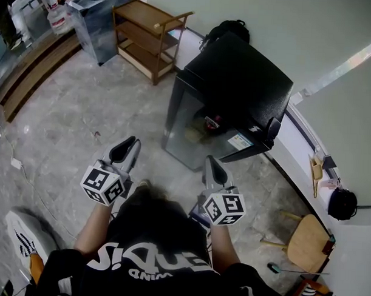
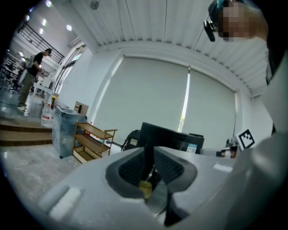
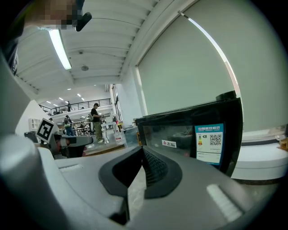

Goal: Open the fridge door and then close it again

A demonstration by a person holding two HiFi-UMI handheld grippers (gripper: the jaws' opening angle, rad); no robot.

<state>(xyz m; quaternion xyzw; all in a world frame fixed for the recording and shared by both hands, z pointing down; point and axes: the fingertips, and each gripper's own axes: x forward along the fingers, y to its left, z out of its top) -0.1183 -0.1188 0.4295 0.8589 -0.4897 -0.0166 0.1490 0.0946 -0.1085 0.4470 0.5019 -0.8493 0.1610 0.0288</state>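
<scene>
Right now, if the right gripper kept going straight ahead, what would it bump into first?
Probably the fridge door: the right gripper points almost level at its glass front, and nothing seems to stand between them, though depth is hard to judge.

A small black fridge point(image 1: 236, 79) stands on the floor by the wall. Its glass door point(image 1: 189, 129), bearing a label point(image 1: 239, 141), is shut.

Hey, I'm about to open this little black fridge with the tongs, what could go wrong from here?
1. The left tongs are barely apart and the right tongs look shut; either may slip off the door edge.
2. The fridge door is glass; hard tips could knock it.
3. The small fridge stands on smooth floor, so a pull might drag it.
</scene>
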